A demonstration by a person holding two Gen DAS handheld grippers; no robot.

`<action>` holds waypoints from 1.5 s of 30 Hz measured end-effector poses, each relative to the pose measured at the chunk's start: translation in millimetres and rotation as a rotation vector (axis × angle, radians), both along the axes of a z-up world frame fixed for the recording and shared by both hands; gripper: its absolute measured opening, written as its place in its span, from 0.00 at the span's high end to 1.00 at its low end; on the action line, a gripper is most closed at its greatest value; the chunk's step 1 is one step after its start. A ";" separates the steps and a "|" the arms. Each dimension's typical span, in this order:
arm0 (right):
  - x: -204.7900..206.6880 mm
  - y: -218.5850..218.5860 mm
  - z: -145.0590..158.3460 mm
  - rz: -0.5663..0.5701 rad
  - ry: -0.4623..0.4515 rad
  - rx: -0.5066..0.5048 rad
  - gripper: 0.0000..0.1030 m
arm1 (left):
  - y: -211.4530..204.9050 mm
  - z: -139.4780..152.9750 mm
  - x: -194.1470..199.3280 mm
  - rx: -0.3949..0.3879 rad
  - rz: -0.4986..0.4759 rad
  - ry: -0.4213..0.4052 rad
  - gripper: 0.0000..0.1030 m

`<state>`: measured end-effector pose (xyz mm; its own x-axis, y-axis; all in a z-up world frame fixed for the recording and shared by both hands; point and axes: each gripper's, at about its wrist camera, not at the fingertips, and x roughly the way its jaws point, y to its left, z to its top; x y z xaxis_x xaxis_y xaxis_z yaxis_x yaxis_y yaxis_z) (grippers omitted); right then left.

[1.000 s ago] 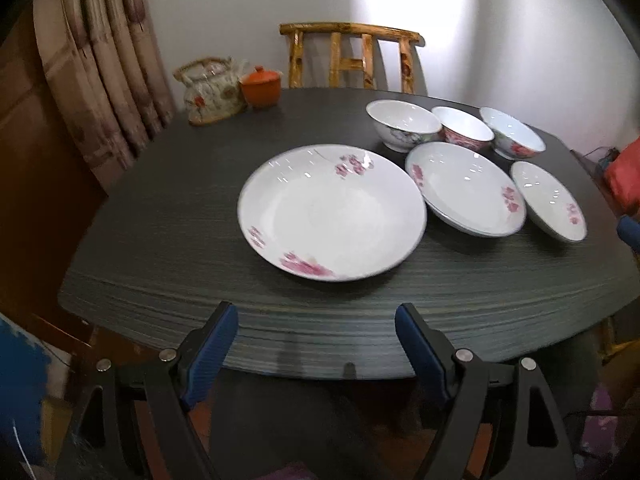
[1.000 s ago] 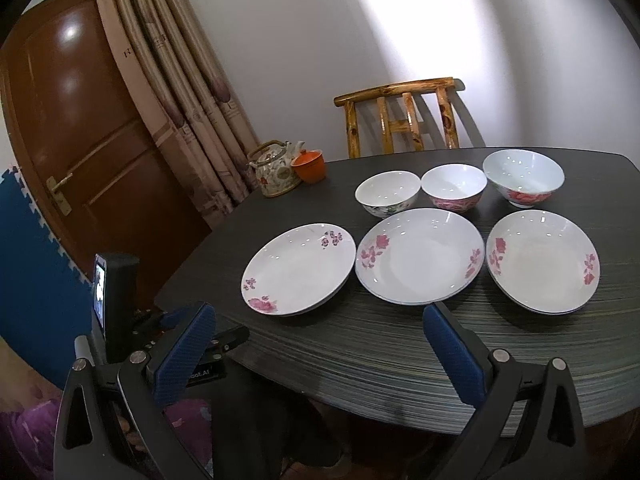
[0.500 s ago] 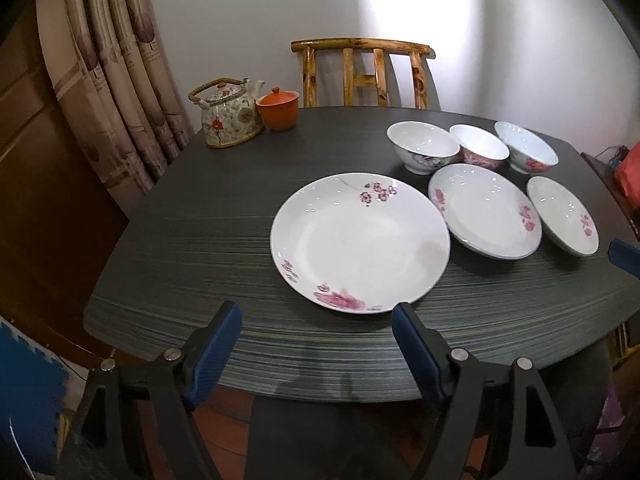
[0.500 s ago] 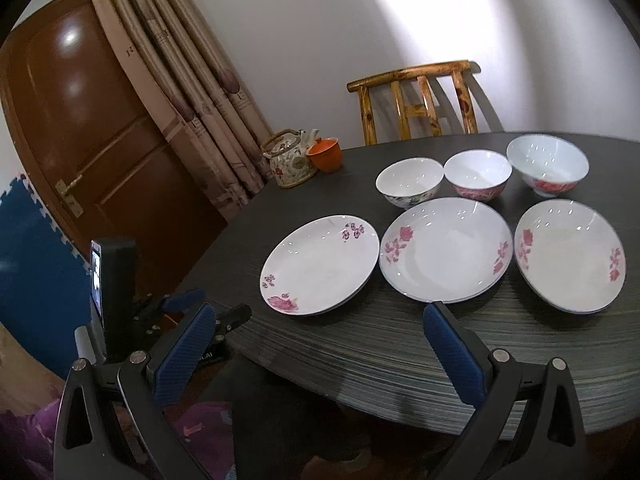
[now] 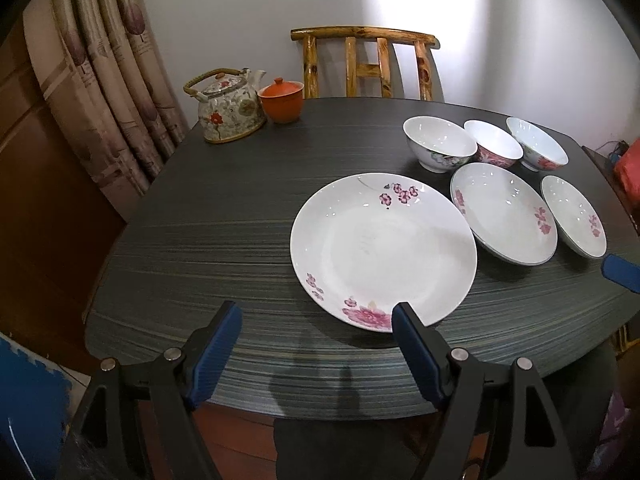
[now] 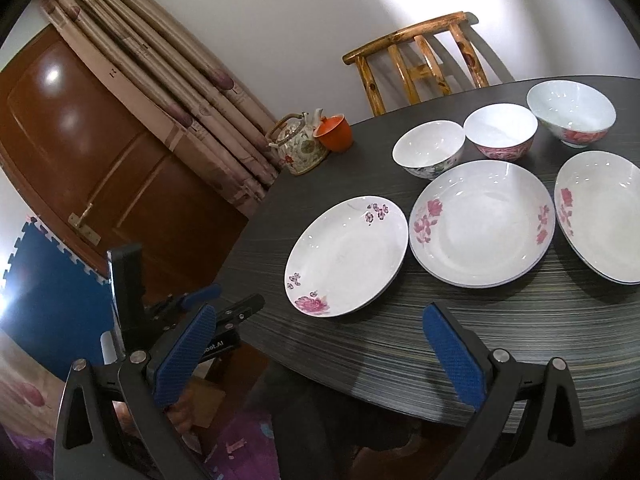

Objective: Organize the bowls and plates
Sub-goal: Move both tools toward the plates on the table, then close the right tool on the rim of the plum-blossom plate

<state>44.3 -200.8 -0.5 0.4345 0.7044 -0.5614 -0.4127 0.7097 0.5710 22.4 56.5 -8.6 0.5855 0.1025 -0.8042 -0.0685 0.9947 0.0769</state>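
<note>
Three white plates with pink flowers lie in a row on the dark table [image 5: 224,240]: a left plate [image 5: 384,256] [image 6: 346,256], a middle plate [image 5: 504,212] [image 6: 482,222] and a right plate [image 5: 574,216] [image 6: 600,216]. Behind them stand three bowls [image 5: 440,142] [image 5: 494,148] [image 5: 536,152], also seen in the right wrist view [image 6: 429,148] [image 6: 501,130] [image 6: 571,106]. My left gripper [image 5: 316,344] is open over the table's near edge, its right finger just in front of the left plate's rim. My right gripper [image 6: 320,356] is open and empty, short of the table edge.
A flowered teapot [image 5: 230,106] and an orange lidded cup [image 5: 281,98] sit at the table's far left corner. A wooden chair [image 5: 364,64] stands behind the table. Curtains [image 6: 180,92] and a brown door [image 6: 100,152] are on the left. The left gripper [image 6: 224,302] shows beside the table edge.
The left gripper has come closer to the table edge and shifted left, so the left plate sits further right in its view. The right gripper has moved nearer and tilted. Both stay open.
</note>
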 end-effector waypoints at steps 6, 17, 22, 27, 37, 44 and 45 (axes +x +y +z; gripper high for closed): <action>8.3 6.1 -1.7 0.009 0.029 0.016 0.00 | 8.8 0.6 10.4 0.004 0.016 0.002 0.23; 24.1 17.6 -9.6 0.019 0.102 0.031 0.10 | 12.3 -4.4 22.0 0.057 0.006 -0.007 0.23; 30.4 22.4 -19.1 0.016 0.144 0.036 0.16 | 13.1 -8.9 29.2 0.065 -0.008 -0.002 0.23; 39.3 26.2 -30.0 0.009 0.193 0.041 0.28 | 19.8 -17.9 38.5 0.025 0.000 0.027 0.23; 58.2 30.1 -51.5 -0.014 0.280 0.048 0.37 | 32.1 -36.5 57.0 -0.029 0.007 0.087 0.23; 70.4 32.4 -68.8 -0.038 0.348 0.067 0.37 | 43.8 -50.9 72.5 -0.109 0.013 0.140 0.23; 72.1 33.2 -71.5 -0.043 0.357 0.067 0.37 | 45.3 -53.7 74.8 -0.119 0.012 0.149 0.23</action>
